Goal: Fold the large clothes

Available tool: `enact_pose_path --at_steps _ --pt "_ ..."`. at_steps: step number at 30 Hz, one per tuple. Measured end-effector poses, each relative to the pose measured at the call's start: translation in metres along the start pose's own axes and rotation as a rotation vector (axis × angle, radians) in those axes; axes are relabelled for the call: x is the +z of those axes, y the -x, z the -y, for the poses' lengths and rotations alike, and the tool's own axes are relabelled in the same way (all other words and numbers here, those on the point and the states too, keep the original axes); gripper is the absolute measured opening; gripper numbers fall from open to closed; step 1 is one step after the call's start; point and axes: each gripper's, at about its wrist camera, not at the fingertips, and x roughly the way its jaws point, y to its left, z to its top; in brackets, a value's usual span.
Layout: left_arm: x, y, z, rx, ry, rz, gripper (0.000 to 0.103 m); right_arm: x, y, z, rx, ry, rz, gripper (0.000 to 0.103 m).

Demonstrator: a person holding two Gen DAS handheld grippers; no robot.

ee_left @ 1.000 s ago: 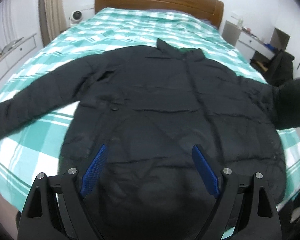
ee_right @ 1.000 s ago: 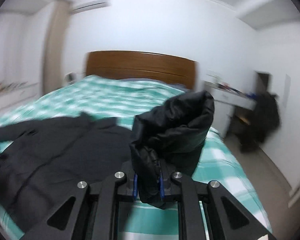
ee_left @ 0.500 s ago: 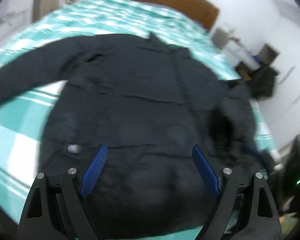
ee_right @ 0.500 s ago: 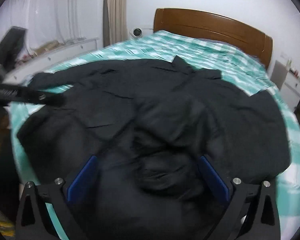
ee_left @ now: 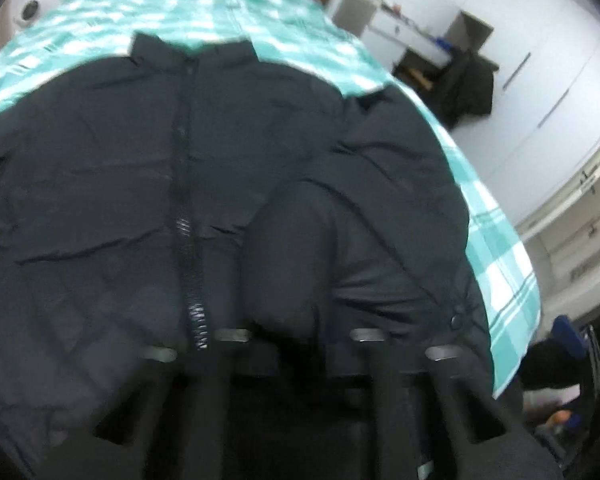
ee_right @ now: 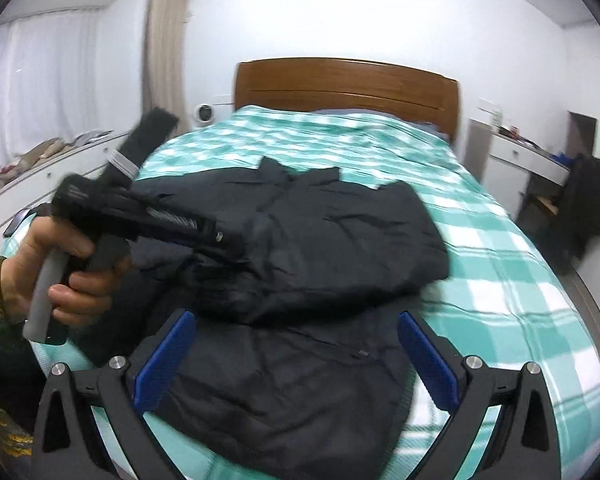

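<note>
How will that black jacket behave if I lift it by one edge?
Probably floppy: the black jacket already drapes in soft folds on the bed. Its puffy, creased fabric suggests it is bulky yet light, and the smooth shell may slip from the right tool.

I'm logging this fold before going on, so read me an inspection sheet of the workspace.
Surface: bed with a green and white checked cover.
Job's things: black jacket lies front up, its collar toward the headboard; one sleeve is folded across the front.
Clutter: loose items on the white dresser beside the bed.
Grippers: left gripper, held in a hand, looks shut on jacket fabric; the view is blurred. The right gripper is open above the hem.
Cables: nothing seen.
Surroundings: curtain, and a dark garment by a white desk.
</note>
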Motion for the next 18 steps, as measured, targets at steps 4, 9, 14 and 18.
enact_pose_path --at_steps 4,9,14,18 --pt "0.032 0.04 -0.012 0.062 -0.036 0.116 0.009 0.002 -0.002 0.02 -0.054 0.0 -0.007 0.103" --pt "0.098 0.079 -0.066 0.213 -0.039 0.218 0.009 0.027 -0.021 0.049 -0.087 -0.012 -0.011 0.103" --pt "0.129 0.061 -0.135 0.326 0.03 0.171 0.009 0.073 -0.078 0.085 -0.088 -0.054 -0.025 0.103" --pt "0.127 0.033 -0.172 0.359 0.08 0.132 0.01 0.108 -0.141 0.111 -0.106 -0.111 -0.065 0.102"
